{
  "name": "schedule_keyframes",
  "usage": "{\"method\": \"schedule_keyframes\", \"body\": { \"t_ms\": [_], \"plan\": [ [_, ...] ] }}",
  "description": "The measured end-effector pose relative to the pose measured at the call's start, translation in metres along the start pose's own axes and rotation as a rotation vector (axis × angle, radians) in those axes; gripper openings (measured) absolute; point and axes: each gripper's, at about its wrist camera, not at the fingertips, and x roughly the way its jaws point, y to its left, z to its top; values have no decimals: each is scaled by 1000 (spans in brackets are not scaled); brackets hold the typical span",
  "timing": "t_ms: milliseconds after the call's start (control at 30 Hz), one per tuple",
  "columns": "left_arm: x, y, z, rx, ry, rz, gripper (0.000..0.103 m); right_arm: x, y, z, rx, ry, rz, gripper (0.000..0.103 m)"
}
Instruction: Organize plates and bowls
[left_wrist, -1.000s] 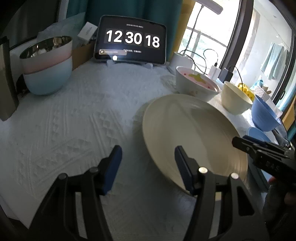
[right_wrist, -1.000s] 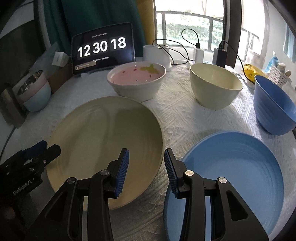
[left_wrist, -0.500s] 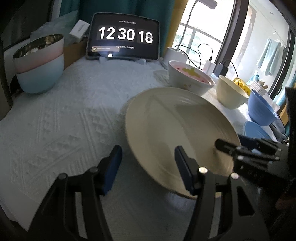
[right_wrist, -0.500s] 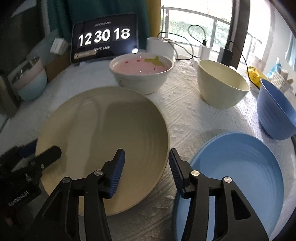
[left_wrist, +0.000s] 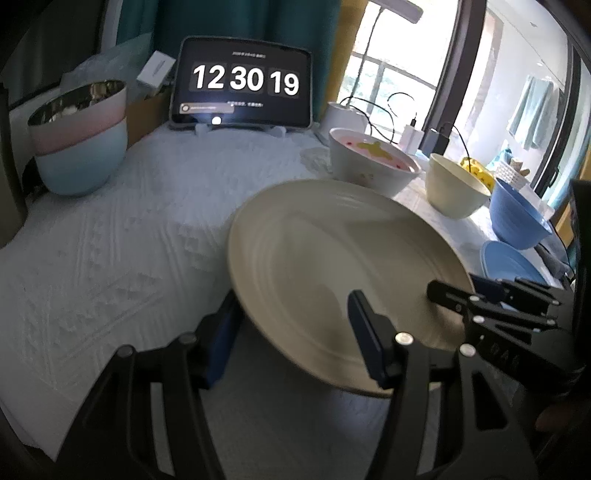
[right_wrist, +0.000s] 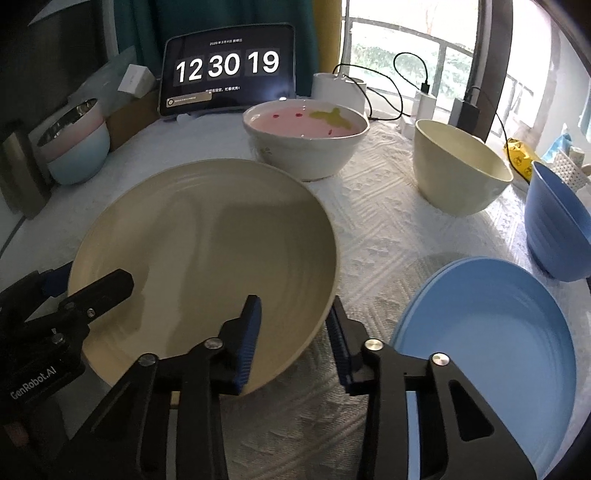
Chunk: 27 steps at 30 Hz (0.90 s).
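Observation:
A large cream plate (left_wrist: 332, 258) (right_wrist: 207, 254) lies on the white tablecloth between both grippers. My left gripper (left_wrist: 291, 332) is open and straddles the plate's near-left rim, one finger over the plate and one outside it. My right gripper (right_wrist: 293, 332) is open and straddles the plate's near-right rim the same way. A blue plate (right_wrist: 491, 332) lies right of the cream plate. Behind stand a white bowl with a pink inside (right_wrist: 306, 136), a cream bowl (right_wrist: 458, 173) and a blue bowl (right_wrist: 554, 225).
Stacked pink and pale blue bowls (left_wrist: 77, 144) stand at the far left. A tablet showing a clock (left_wrist: 243, 83) leans at the back. Chargers and cables (right_wrist: 424, 99) lie by the window. The table's near edge runs just below both grippers.
Both grippers have moved in over the cream plate's rim from opposite sides. The right gripper's jaws have opened wider. The plate appears to stay where it was.

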Motion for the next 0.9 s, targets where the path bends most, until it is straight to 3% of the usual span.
{"method": "schedule_keyframes", "body": {
  "t_ms": [900],
  "plan": [
    [-26,-31,-2,39,-52,-51,60,-46,-21,-8,33,-100,-21,36]
  ]
}}
